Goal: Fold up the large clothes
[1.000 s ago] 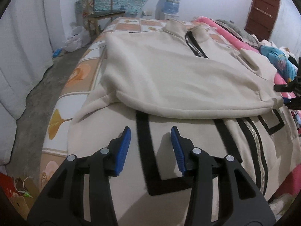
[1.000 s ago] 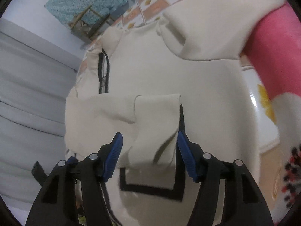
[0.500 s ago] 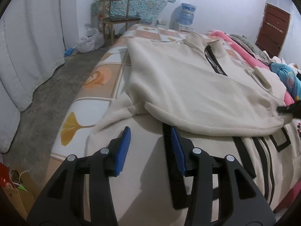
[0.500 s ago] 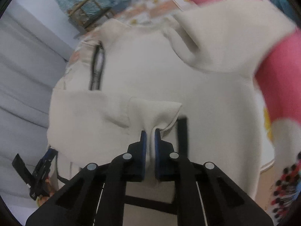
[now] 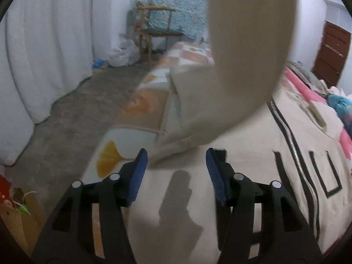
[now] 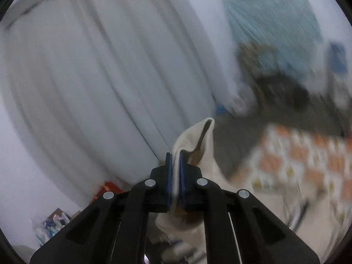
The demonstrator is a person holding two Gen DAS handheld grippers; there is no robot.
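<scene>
Jaws of left gripper (image 5: pixel 176 171) parted, just widened, nothing between, hovering over cream jacket (image 5: pixel 275 154) spread on bed (image 5: pixel 136 105). Left of bed edge: bare grey floor (image 5: pixel 72 121), open as far as white curtain (image 5: pixel 44 44) and wooden chair (image 5: pixel 158 30). Lifted cream fabric hanging blurred across upper middle of left view. Black trim and zipper (image 5: pixel 292 140) running down jacket front. Right gripper (image 6: pixel 175 171) clamped on cream cuff (image 6: pixel 195 138), raised clear above floor and bed.

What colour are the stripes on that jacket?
Black stripes on a cream jacket, clearest in the left wrist view.
</scene>
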